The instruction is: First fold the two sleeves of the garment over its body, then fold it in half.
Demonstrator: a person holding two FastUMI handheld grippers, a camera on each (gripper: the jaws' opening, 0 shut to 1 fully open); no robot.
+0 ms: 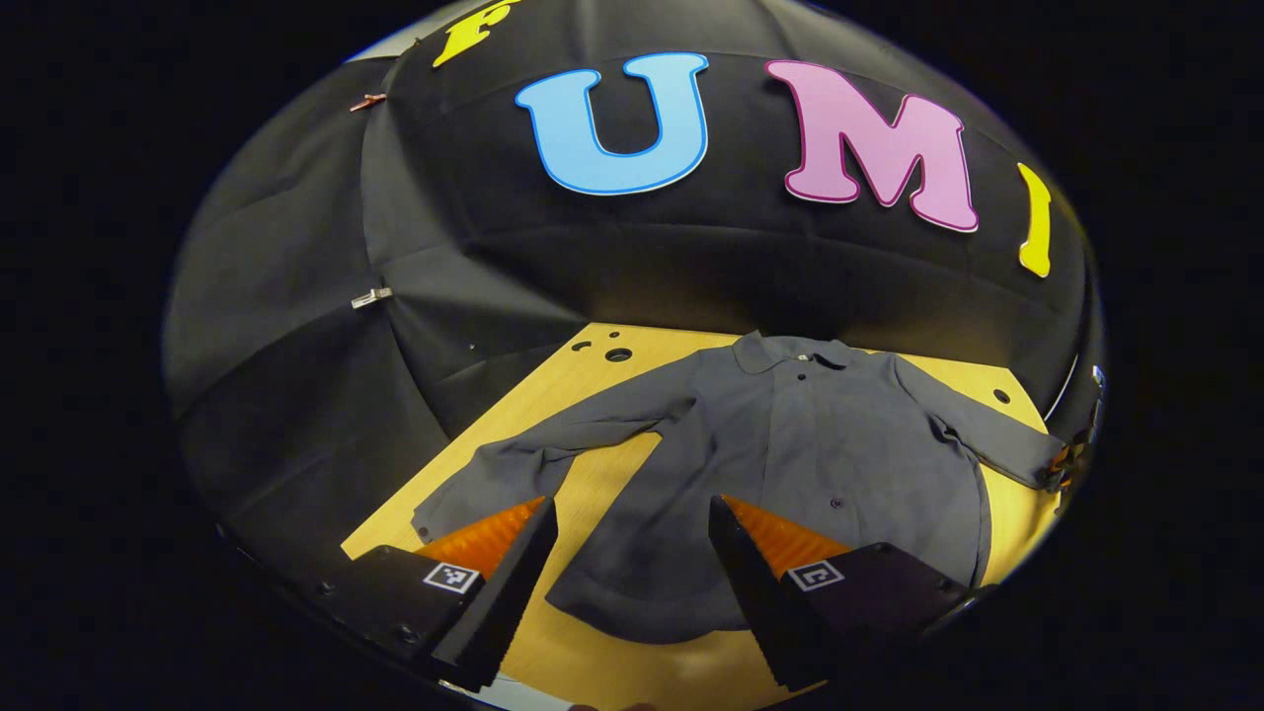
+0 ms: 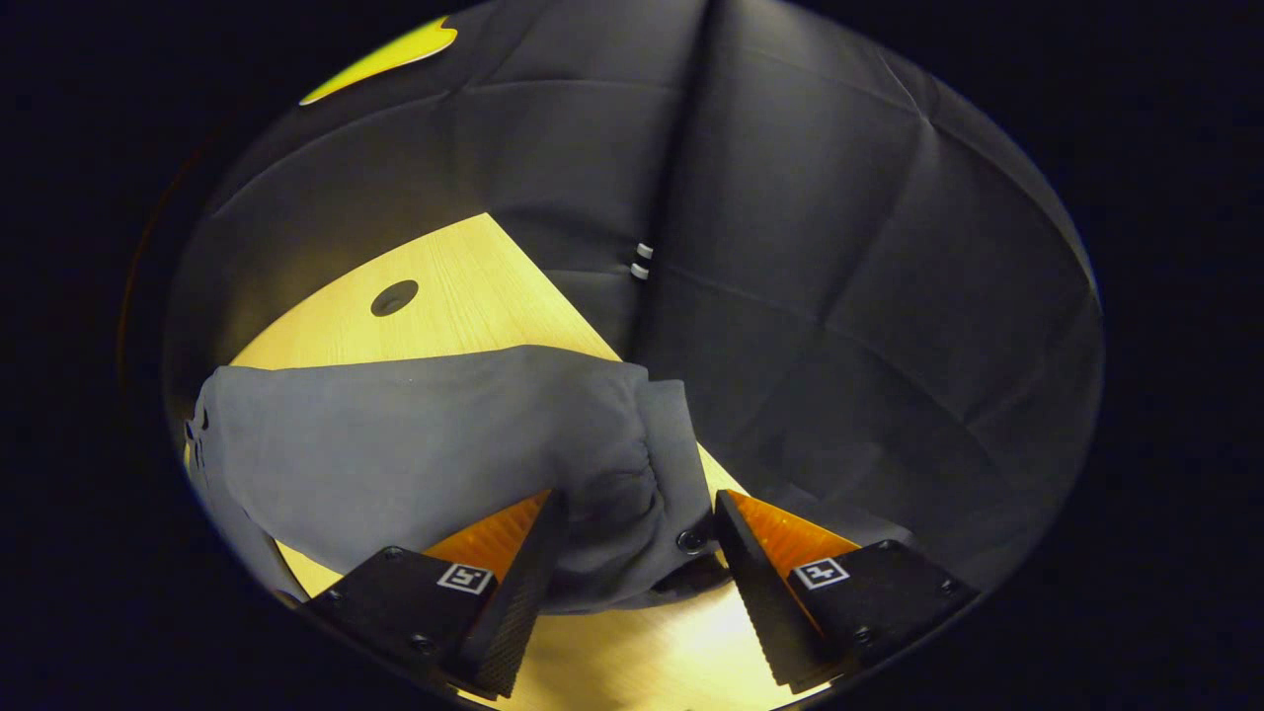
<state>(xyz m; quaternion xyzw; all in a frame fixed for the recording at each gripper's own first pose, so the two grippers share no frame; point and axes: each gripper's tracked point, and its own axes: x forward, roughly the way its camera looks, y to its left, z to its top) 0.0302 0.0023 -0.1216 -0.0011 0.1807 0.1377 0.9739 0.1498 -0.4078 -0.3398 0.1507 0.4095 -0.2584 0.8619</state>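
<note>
A grey button-up shirt [image 1: 820, 444] lies spread flat on the wooden table [image 1: 607, 484], collar at the far side, both sleeves stretched outward. In the left gripper view, my left gripper [image 1: 632, 506] hovers open over the near hem, with the left sleeve [image 1: 523, 459] just beyond its left finger. The right gripper [image 1: 1071, 462] is a small shape at the right sleeve's cuff. In the right gripper view, my right gripper [image 2: 642, 499] is open with the sleeve cuff [image 2: 632, 513] and its button [image 2: 688, 540] lying between the fingers; neither finger presses the cloth.
Round holes pierce the table [image 2: 464, 286] near its far edge: one hole [image 1: 619, 354] by the collar side, another hole [image 2: 394, 296] beyond the sleeve. Black cloth walls stand close behind the table, with small clips [image 2: 642, 260] on them.
</note>
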